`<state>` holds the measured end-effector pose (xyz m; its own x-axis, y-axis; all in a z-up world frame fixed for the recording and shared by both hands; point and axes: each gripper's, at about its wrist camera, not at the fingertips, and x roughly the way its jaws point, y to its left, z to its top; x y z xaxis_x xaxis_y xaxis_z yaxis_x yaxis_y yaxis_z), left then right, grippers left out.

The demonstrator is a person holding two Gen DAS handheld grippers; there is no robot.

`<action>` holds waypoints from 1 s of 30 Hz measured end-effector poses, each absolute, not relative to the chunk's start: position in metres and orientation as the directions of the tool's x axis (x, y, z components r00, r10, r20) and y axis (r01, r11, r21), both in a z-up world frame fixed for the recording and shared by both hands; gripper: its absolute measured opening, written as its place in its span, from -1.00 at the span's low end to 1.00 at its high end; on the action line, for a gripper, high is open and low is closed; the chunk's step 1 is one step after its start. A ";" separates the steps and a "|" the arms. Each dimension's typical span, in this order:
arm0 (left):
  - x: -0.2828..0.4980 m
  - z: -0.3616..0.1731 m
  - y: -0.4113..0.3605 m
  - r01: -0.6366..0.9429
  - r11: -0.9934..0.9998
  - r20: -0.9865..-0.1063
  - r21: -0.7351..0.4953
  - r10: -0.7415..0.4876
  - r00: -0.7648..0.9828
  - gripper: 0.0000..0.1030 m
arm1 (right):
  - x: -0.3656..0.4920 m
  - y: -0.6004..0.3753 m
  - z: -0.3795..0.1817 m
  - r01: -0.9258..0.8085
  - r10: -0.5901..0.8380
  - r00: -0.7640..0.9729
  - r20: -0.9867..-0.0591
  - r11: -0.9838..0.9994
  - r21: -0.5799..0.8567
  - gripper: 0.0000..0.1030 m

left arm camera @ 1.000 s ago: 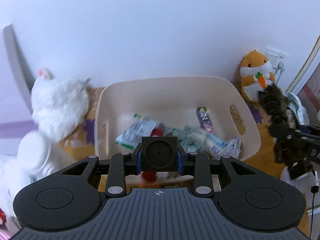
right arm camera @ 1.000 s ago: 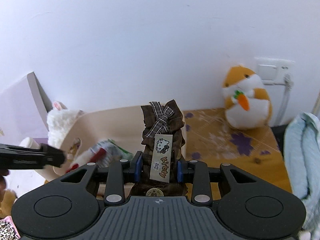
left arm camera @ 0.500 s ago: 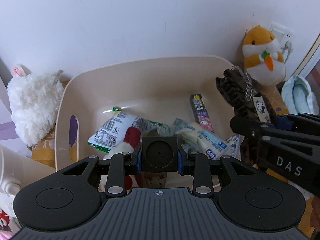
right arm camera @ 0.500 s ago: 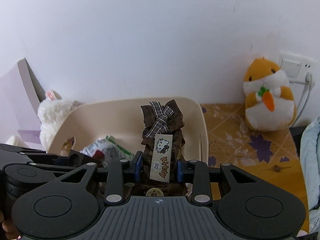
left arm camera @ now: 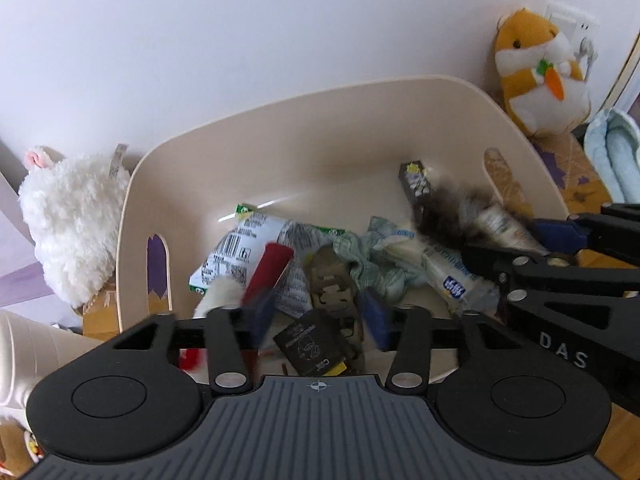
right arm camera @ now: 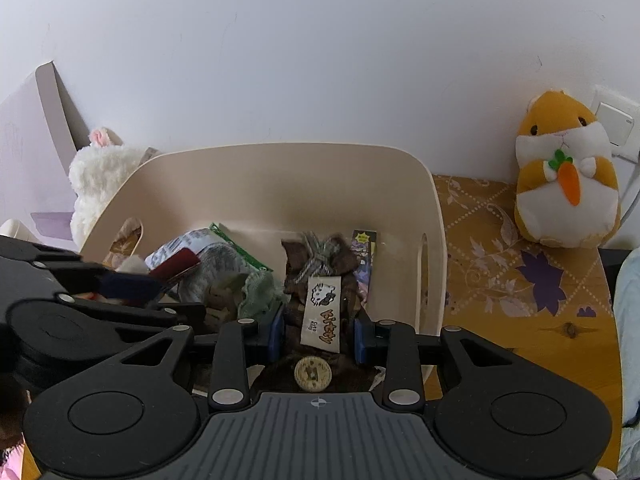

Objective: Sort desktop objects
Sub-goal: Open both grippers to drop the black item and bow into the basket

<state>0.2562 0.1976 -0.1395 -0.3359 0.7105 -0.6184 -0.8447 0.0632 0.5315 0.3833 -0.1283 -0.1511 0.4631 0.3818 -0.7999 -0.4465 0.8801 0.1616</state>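
Observation:
A cream plastic basket (left arm camera: pixel 280 140) holds snack packets, a red-and-white item and a small black square box (left arm camera: pixel 310 346). My left gripper (left arm camera: pixel 318 314) is open above the basket, with the black box lying loose below it. My right gripper (right arm camera: pixel 319 330) is open over the basket (right arm camera: pixel 434 216); the brown plaid pouch with a kitty tag (right arm camera: pixel 322 312) lies between its spread jaws, blurred in the left wrist view (left arm camera: pixel 444 210).
A white plush rabbit (left arm camera: pixel 68 224) sits left of the basket. An orange hamster plush (right arm camera: pixel 564 176) stands by the wall socket on the right, on the patterned wooden desk (right arm camera: pixel 500 264). A light blue cloth (left arm camera: pixel 612 156) lies at the far right.
Both grippers moved over the basket and opened. The left one let go of the black box; the right one released the brown pouch, which has dropped lower into the basket.

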 end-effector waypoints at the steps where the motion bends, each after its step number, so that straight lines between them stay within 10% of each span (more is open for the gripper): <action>1: 0.256 -0.138 0.195 -0.841 0.057 -0.606 0.537 0.720 -0.338 0.24 | 0.383 -0.129 -0.151 -0.443 0.377 0.467 -0.800 0.883 0.157 -0.14; 15: 0.240 -0.109 0.139 -0.850 0.034 -0.573 0.526 0.753 -0.324 0.47 | 0.347 -0.152 -0.113 -0.465 0.410 0.563 -0.718 0.875 0.135 0.75; 30: 0.194 -0.151 0.051 -0.895 0.051 -0.698 0.444 0.645 -0.310 0.50 | 0.239 -0.181 -0.115 -0.534 0.416 0.551 -0.724 0.842 0.077 1.00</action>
<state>0.1940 0.0507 -0.1511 -0.3096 0.6452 -0.6984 -0.8946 0.0514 0.4440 0.2388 -0.1812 -0.1147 0.5507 0.4157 -0.7238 -0.5339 0.8420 0.0774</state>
